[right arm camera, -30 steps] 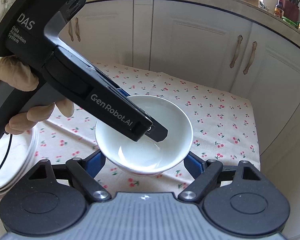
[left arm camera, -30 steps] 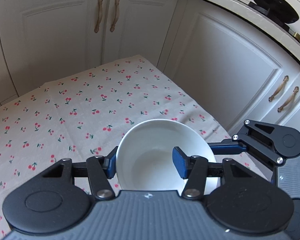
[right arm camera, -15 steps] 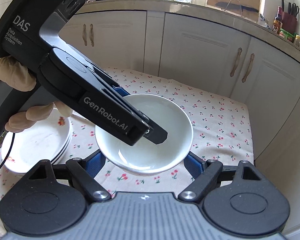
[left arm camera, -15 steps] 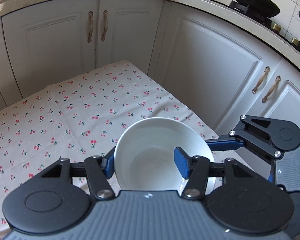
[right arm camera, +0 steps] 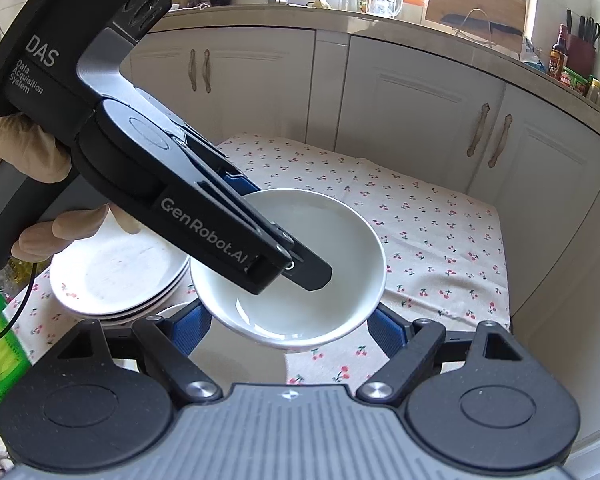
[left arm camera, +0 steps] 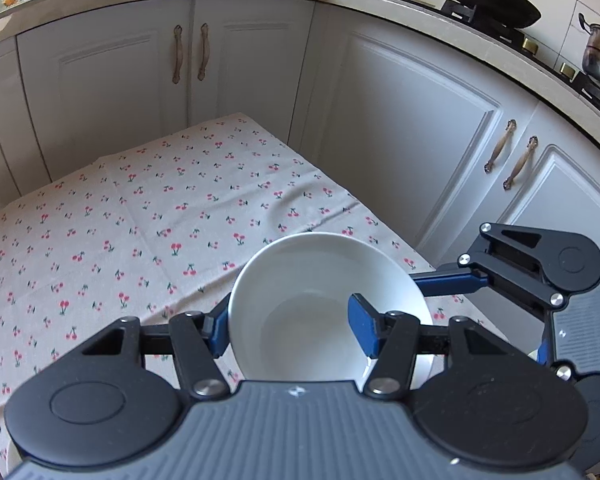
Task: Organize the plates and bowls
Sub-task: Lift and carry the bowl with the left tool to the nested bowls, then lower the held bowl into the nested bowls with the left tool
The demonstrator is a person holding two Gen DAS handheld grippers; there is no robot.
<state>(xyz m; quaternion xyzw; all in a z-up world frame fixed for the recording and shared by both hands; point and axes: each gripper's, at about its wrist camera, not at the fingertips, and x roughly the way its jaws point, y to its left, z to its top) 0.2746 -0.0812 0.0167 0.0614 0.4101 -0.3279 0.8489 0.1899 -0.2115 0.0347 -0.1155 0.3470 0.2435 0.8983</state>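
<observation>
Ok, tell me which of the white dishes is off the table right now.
The deep white ceramic bowl, pinched at its rim by the left gripper; the stacked white plates rest on the cherry-print tablecloth.

The bowl (left arm camera: 324,300) in my left gripper (left arm camera: 290,326) is plain white, and the pads (left arm camera: 362,330) are blue on black arms. The tablecloth (left arm camera: 140,220) is beige with small red cherries. My stacked plates (right arm camera: 116,276) look white, perhaps with faint cherry marks.
</observation>
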